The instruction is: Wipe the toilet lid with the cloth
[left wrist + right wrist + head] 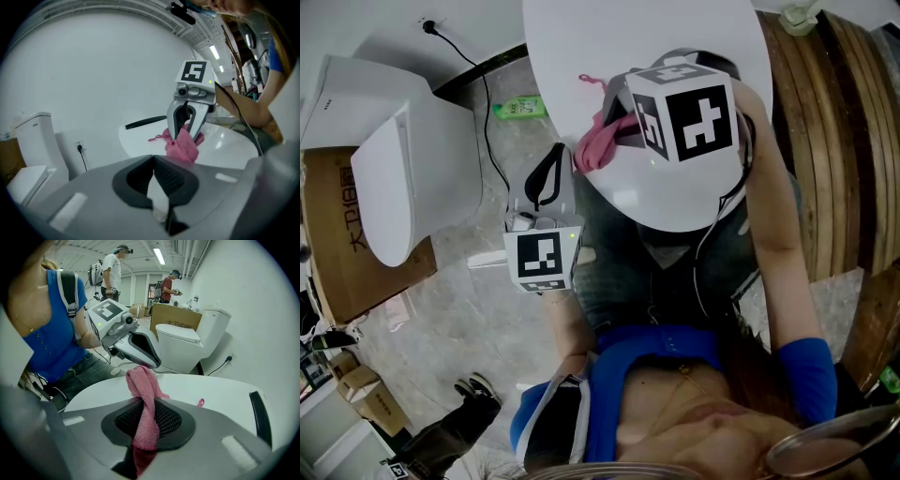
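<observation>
The person's right forearm (pixel 787 253) runs bare from a blue sleeve up along the right side. It bends in over the toilet lid (pixel 581 56), with the wrist turned so the marker cube faces up. The right hand-held gripper (pixel 146 403) is clamped on the pink cloth (pixel 140 380). A twisted strip of the cloth passes between the dark pads, and the rest bunches just beyond the tips. The bunch sits on the left part of the lid, close to its left edge. It seems to touch the white surface, and a small loop of the cloth (pixel 200 402) lies flat on the lid further in.

The left forearm (pixel 567 328) comes up the middle to the left hand-held gripper (pixel 153 158). This gripper is held over the floor (pixel 469 309), just off the lid's near left edge, and points towards the cloth. Its jaws meet at the tips and hold nothing.

Further left a green bottle (pixel 518 110) lies on the floor, and a black cable (pixel 485 122) runs down from a wall socket. Beyond these stands a second toilet (pixel 403 178) with a cardboard box (pixel 337 244) beside it. Wooden planks (pixel 834 141) lie along the lid's right side. In the right gripper view two other people (pixel 112 268) stand far back in the room.
</observation>
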Demonstrator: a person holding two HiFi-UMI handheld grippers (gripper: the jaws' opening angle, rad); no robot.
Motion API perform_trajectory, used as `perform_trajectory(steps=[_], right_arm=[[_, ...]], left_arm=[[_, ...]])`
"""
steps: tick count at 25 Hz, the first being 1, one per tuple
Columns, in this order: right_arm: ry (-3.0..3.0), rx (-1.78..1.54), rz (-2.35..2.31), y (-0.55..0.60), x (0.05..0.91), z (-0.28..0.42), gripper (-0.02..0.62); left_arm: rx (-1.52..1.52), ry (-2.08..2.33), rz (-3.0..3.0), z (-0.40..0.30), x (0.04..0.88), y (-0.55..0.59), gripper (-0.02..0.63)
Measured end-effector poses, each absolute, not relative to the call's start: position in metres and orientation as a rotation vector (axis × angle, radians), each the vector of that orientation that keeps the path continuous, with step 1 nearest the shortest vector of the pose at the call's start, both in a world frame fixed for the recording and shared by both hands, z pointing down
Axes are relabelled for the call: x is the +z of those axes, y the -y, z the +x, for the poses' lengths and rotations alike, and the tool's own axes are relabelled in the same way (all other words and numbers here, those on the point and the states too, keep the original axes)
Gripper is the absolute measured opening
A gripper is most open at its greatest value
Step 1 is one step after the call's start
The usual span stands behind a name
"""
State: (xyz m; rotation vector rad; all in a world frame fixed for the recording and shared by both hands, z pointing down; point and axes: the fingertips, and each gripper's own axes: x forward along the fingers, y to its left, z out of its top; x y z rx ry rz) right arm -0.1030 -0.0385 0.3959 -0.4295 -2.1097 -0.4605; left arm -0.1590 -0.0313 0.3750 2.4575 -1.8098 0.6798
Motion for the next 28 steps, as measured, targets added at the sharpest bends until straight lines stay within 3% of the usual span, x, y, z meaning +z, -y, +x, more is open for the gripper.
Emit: perform_trajectory(steps=[28], right_arm=[[1.898, -0.240, -0.241, 0.056, 0.403, -0.022, 0.067]], left_arm=[[0.716, 1.710, 2.528, -0.122, 0.384, 0.034, 0.002]])
